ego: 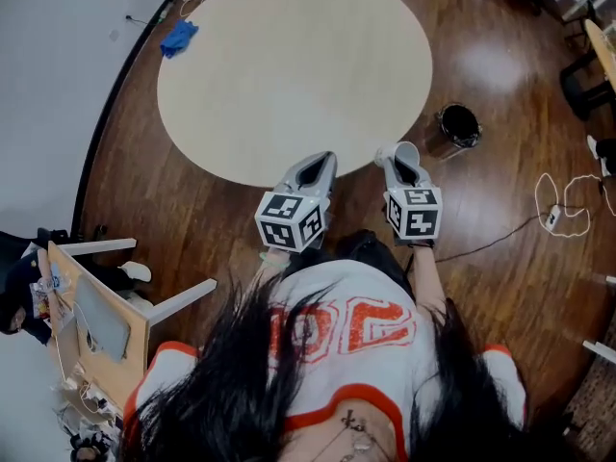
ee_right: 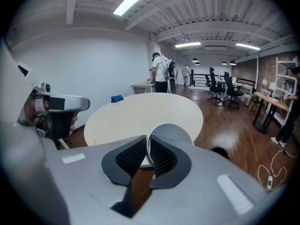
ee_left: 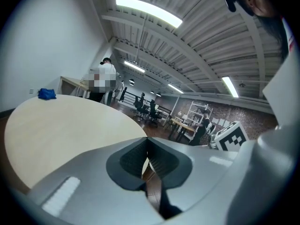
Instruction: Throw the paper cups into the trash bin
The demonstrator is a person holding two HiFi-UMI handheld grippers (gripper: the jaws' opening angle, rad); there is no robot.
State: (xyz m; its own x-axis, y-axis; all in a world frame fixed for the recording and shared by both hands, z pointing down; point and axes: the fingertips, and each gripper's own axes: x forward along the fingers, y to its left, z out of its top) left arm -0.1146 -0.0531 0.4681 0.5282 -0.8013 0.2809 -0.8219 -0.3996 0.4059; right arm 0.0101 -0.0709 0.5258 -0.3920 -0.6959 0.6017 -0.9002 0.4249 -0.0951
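My right gripper (ego: 405,158) (ee_right: 148,147) is shut on the rim of a white paper cup (ee_right: 171,132), held over the floor just off the near edge of the round beige table (ego: 289,65). In the head view only a bit of the cup (ego: 383,155) shows beside the jaws. The black trash bin (ego: 459,125) (ee_right: 219,151) stands on the wood floor to the right of the table, a short way beyond this gripper. My left gripper (ego: 314,167) (ee_left: 147,150) hangs at the table's near edge, shut with nothing in it.
A blue cloth (ego: 179,38) (ee_right: 116,98) lies at the table's far left edge. A white cable (ego: 564,210) loops on the floor at the right. A wooden desk (ego: 96,320) stands at my left. People and office chairs (ee_right: 220,89) are far across the room.
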